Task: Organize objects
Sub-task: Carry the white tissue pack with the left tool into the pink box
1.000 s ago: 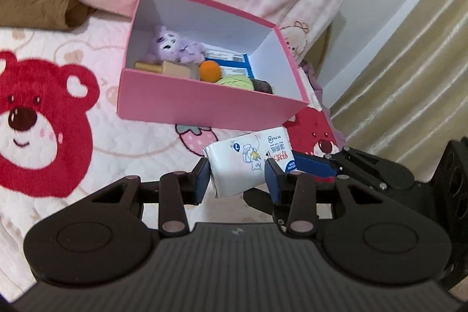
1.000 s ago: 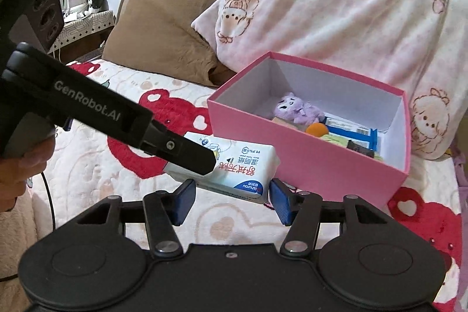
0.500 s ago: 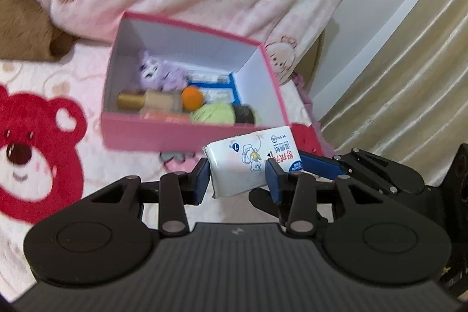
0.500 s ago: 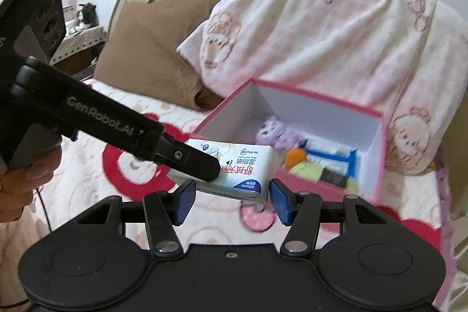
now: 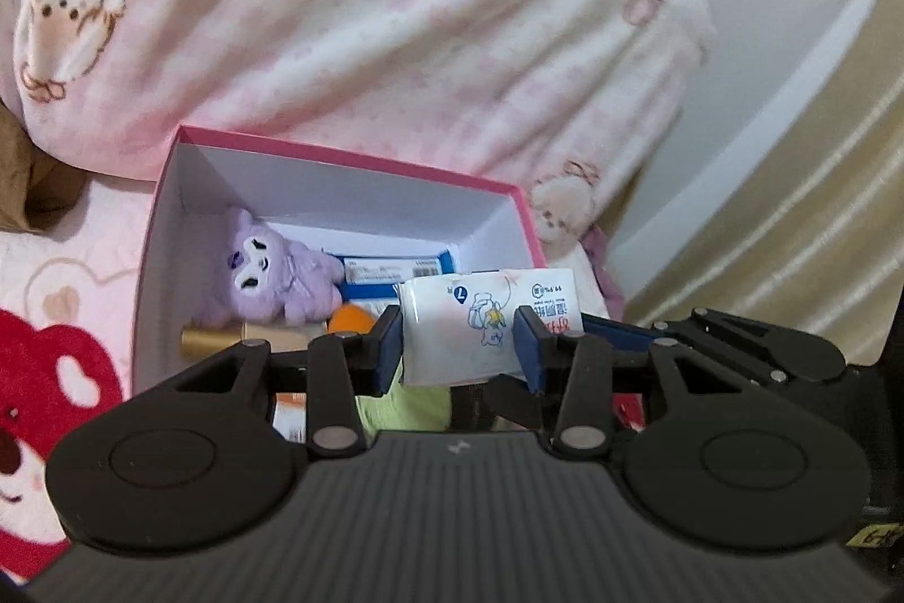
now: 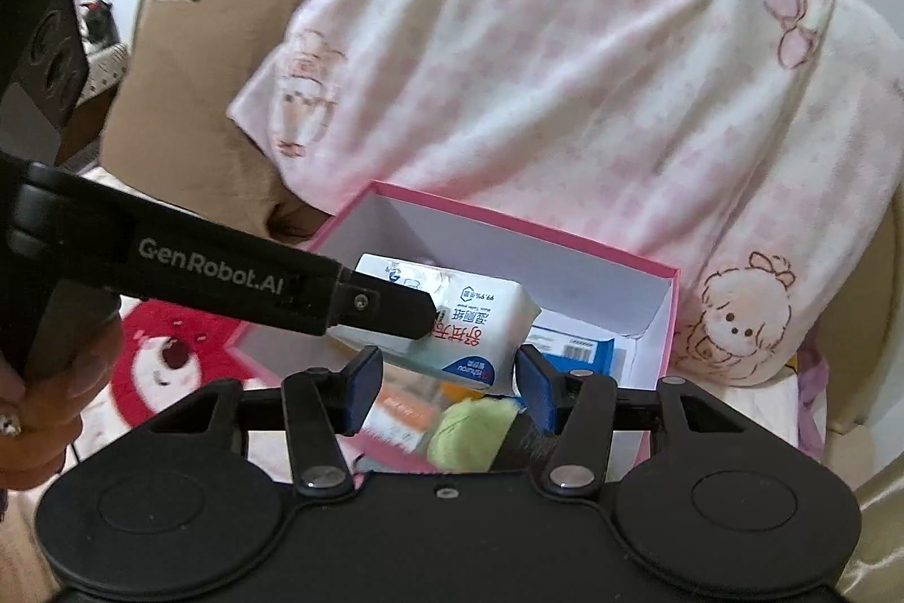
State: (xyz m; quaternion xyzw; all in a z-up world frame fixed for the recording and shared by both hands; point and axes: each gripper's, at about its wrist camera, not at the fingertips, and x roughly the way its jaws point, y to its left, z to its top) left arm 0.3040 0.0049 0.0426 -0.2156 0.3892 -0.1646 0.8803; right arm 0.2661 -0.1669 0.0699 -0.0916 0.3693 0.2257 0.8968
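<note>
Item in hand: pack of wet wipes (image 5: 486,326), white soft pack with blue print; not yet put down.
Left tool (image 5: 459,340): clamped on the pack, both blue pads pressed to its short sides; the pack sits squarely between them and sticks out forward.
Right tool (image 6: 446,380): jaws closing; the pack's near end lies between them, but whether the pads press on it cannot be told.
Position of item: held in the air over the pink box (image 5: 161,230), above its near right part; not touching the contents.
Box contents, already stowed: purple plush toy (image 5: 271,281); blue-edged flat packet (image 5: 395,272); orange ball (image 5: 347,320); gold tube (image 5: 212,340); green soft lump (image 6: 472,433); orange-printed packet (image 6: 401,413).
Box location: on the bed (image 5: 68,275), against the pink pillow (image 5: 367,26).
Progress, judged: most things appear stowed; no loose item shows on the visible bedding.
Remaining, judged: lower the pack into free space at the box's far side, let go with both tools, draw clear.
Other: a person's hand (image 6: 51,411) holds the left tool's grip.
</note>
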